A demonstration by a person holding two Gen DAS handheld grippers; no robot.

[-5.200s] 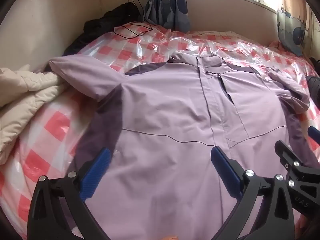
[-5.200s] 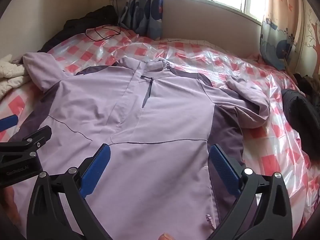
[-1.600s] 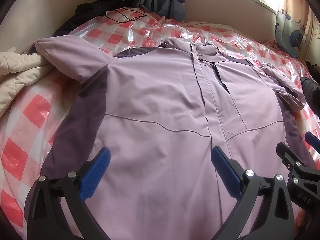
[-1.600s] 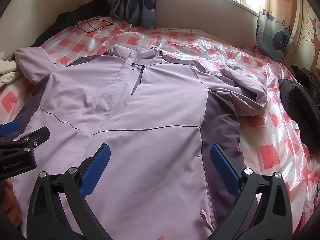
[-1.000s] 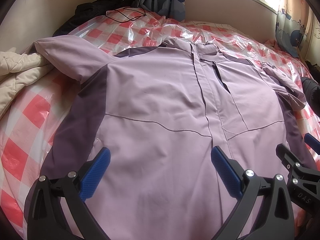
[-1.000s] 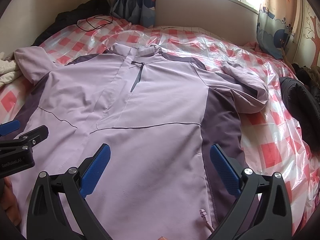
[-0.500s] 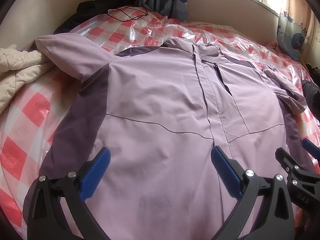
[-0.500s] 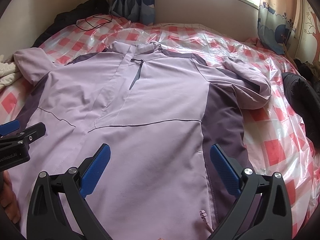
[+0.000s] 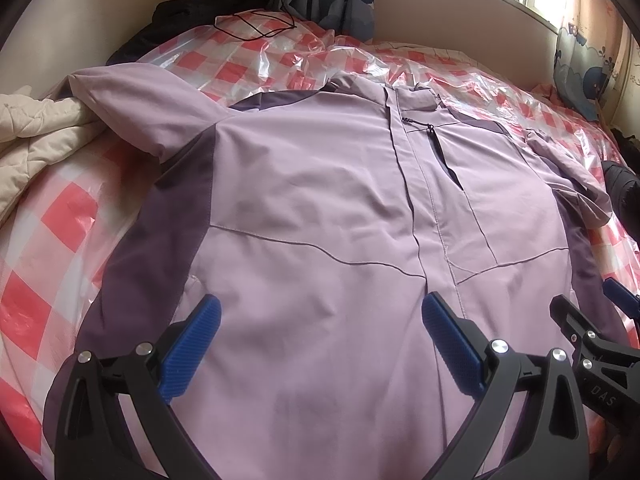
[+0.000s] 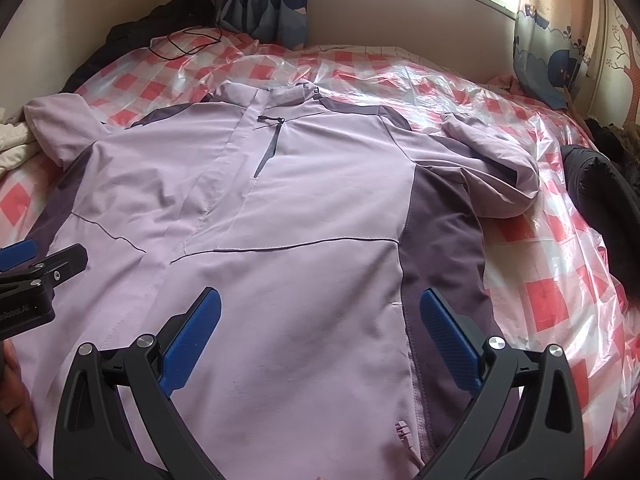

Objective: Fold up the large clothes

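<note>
A lilac jacket (image 9: pixel 320 208) with dark purple side panels lies spread front-up on the bed; it also shows in the right wrist view (image 10: pixel 304 208). Its left sleeve (image 9: pixel 132 108) reaches toward a cream quilt. Its right sleeve (image 10: pixel 496 168) is bent back on itself. My left gripper (image 9: pixel 318 320) is open and empty above the lower left front. My right gripper (image 10: pixel 318 316) is open and empty above the lower right front, near the dark side panel (image 10: pixel 440 240). Each gripper's tip shows at the edge of the other's view.
The bed has a red-and-white checked cover under clear plastic (image 10: pixel 540 280). A cream quilt (image 9: pixel 36 140) lies at the left. Black clothes (image 10: pixel 596 192) lie at the right edge and more (image 9: pixel 208 8) at the far left corner with a black cable (image 9: pixel 256 28). Curtains and a window are behind.
Both grippers have drifted slightly over the jacket, and the view has shifted a little. Both stay open and empty; the jacket has not moved.
</note>
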